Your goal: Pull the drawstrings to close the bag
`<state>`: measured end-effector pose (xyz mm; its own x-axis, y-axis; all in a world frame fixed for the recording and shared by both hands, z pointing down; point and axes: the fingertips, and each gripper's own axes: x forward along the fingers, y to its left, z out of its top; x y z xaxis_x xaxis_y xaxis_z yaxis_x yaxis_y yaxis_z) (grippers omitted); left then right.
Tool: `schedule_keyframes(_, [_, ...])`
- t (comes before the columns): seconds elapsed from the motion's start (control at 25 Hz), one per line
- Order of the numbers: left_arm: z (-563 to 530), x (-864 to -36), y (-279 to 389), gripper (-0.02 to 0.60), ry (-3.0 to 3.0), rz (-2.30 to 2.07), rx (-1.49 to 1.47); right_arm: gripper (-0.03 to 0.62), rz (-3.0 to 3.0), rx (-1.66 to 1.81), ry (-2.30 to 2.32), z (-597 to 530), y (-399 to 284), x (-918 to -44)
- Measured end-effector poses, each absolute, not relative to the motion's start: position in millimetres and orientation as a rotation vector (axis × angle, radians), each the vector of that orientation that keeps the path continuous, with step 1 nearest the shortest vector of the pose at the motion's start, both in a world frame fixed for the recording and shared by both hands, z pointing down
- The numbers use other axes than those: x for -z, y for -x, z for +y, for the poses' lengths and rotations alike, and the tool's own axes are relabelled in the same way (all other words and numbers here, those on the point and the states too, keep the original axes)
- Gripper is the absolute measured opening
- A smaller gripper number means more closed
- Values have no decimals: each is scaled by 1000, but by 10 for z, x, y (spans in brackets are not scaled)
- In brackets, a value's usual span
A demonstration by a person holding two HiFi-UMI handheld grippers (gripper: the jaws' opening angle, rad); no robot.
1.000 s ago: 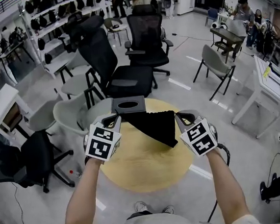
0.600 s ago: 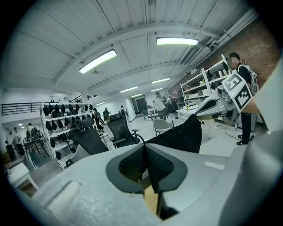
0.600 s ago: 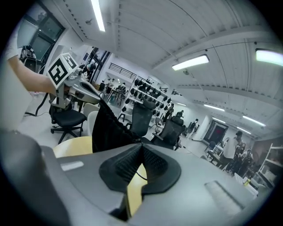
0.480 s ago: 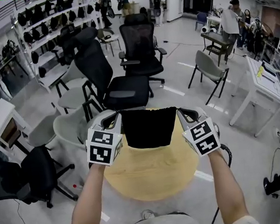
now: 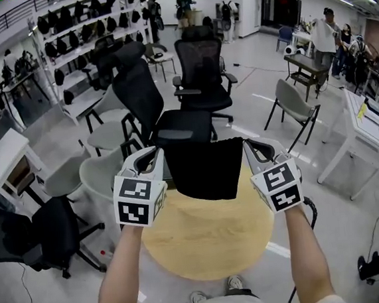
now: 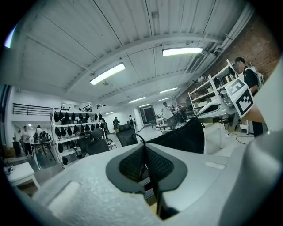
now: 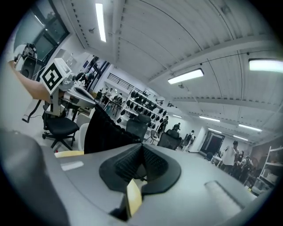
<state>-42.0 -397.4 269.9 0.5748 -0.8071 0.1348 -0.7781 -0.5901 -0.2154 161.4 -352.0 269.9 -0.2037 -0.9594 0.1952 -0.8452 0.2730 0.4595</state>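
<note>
While you are holding the black bag [image 5: 204, 169] up off the round wooden desk [image 5: 205, 242], it is hanging flat above the desk's far edge — stretched between your two tools. Your left tool [image 5: 157, 152] is pinching a thin black drawstring [image 6: 138, 137] at the bag's top corner; your right tool [image 5: 247, 144] is clamping together on the other top corner.

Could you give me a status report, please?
Left hand-held gripper and right hand-held gripper shut on top corners of black drawstring bag. Bag hangs spread between them above round table. Nothing in the way.
</note>
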Motion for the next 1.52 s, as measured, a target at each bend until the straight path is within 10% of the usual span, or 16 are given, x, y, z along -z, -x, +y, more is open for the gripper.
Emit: schedule_keyframes(1.52, [-3928,-2430,511,9,2397,1682,348,5,-2206,470,-1737,-3763,-2255,-2339])
